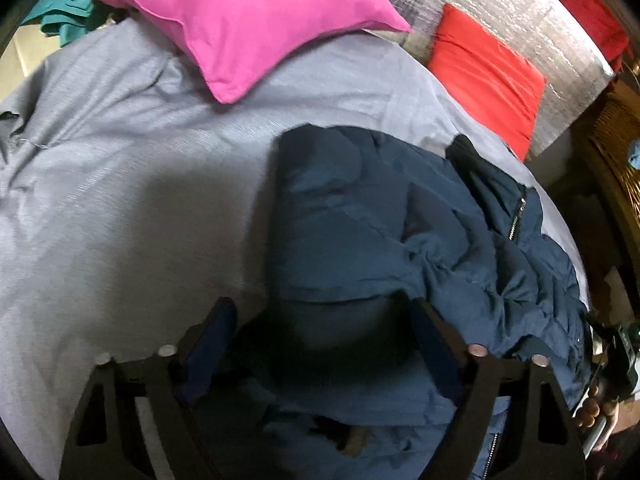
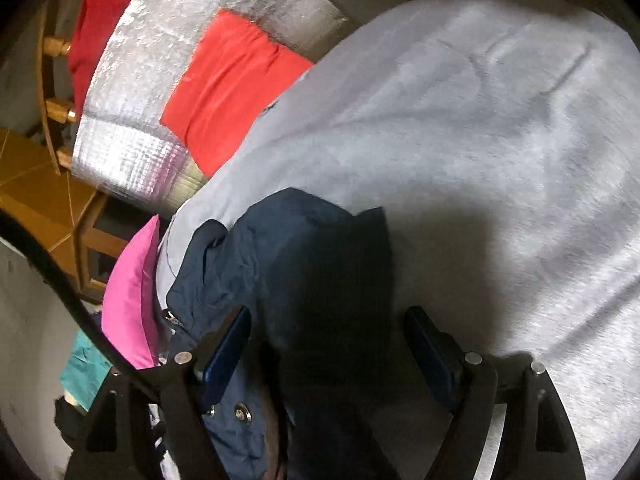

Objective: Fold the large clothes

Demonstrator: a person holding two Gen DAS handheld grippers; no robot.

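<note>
A navy padded jacket (image 1: 400,232) lies bunched on the grey bed sheet (image 1: 120,180), its zip on the right side. My left gripper (image 1: 320,320) hovers over the jacket's near end with its jaws wide; dark fabric lies between the fingers (image 1: 216,328), and neither pad pinches it. In the right wrist view the same jacket (image 2: 304,264) sits at the edge of the sheet (image 2: 480,140). My right gripper (image 2: 328,328) straddles it, open, with its left finger (image 2: 234,340) against the cloth and its right finger over bare sheet.
A pink pillow (image 1: 248,20) and a red pillow (image 1: 488,76) lie at the head of the bed against silver foil padding (image 1: 520,4). Teal clothing (image 1: 68,4) sits at the far left. Wooden furniture (image 2: 48,200) stands beside the bed. A hand (image 1: 596,416) shows at lower right.
</note>
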